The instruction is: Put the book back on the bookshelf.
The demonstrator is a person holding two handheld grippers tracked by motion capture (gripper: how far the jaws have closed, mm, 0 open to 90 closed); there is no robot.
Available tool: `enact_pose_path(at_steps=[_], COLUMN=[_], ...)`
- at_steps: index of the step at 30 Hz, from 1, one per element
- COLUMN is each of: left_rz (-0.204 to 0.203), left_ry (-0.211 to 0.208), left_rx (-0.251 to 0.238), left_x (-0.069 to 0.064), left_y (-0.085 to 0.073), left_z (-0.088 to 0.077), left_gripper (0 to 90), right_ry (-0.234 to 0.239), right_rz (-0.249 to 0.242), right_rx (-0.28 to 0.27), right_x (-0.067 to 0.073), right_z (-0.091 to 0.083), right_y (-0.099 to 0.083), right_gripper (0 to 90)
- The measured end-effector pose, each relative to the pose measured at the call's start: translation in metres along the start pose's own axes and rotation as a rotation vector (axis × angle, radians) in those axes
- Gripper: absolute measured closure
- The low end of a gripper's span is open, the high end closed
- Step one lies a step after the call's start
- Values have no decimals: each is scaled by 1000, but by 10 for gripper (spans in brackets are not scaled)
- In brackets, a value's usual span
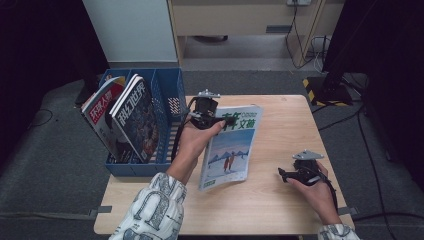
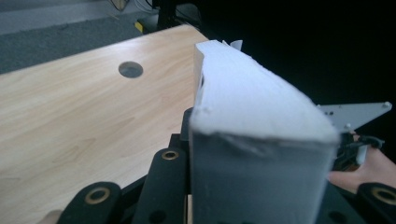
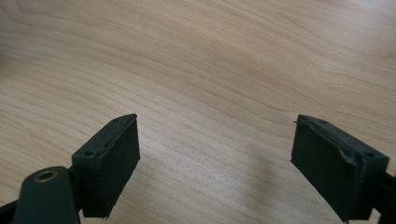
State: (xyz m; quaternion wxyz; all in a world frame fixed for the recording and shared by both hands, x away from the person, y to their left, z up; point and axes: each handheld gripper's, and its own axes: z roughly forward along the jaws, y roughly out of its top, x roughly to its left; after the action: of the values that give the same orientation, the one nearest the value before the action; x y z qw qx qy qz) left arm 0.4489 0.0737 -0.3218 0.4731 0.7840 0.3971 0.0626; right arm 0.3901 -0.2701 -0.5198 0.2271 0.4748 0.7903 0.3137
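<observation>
A magazine [image 1: 231,150] with a green title and a snowy cover picture hangs tilted above the wooden table [image 1: 280,200]. My left gripper [image 1: 212,121] is shut on its upper left corner. In the left gripper view the magazine's white page edge [image 2: 252,121] rises between the black jaws. My right gripper [image 1: 285,175] rests low over the right side of the table, held by a hand. Its jaws stand open with bare wood between the pads [image 3: 112,163].
A blue file rack [image 1: 170,95] stands at the table's left edge with a red-titled magazine [image 1: 102,117] and a dark magazine [image 1: 136,117] leaning in it. A round cable hole [image 2: 130,69] sits in the tabletop. The right gripper's grey plate [image 2: 357,114] shows beyond the magazine.
</observation>
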Motion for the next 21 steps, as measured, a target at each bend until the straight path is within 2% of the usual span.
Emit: enact_pose_path(at_steps=[8, 14, 21], left_rz=[-11, -35, -34], left_ry=[33, 33, 45], left_rx=[-36, -58, -87], left_x=[4, 9, 10], left_y=[8, 12, 17], left_z=[-13, -22, -32], left_gripper=[735, 735, 735], right_ry=[-4, -10, -11], right_rz=[-11, -12, -20], right_rx=[21, 26, 46], right_x=[1, 0, 2], right_z=[3, 6, 8], right_y=[-2, -3, -4], right_gripper=[153, 152, 150])
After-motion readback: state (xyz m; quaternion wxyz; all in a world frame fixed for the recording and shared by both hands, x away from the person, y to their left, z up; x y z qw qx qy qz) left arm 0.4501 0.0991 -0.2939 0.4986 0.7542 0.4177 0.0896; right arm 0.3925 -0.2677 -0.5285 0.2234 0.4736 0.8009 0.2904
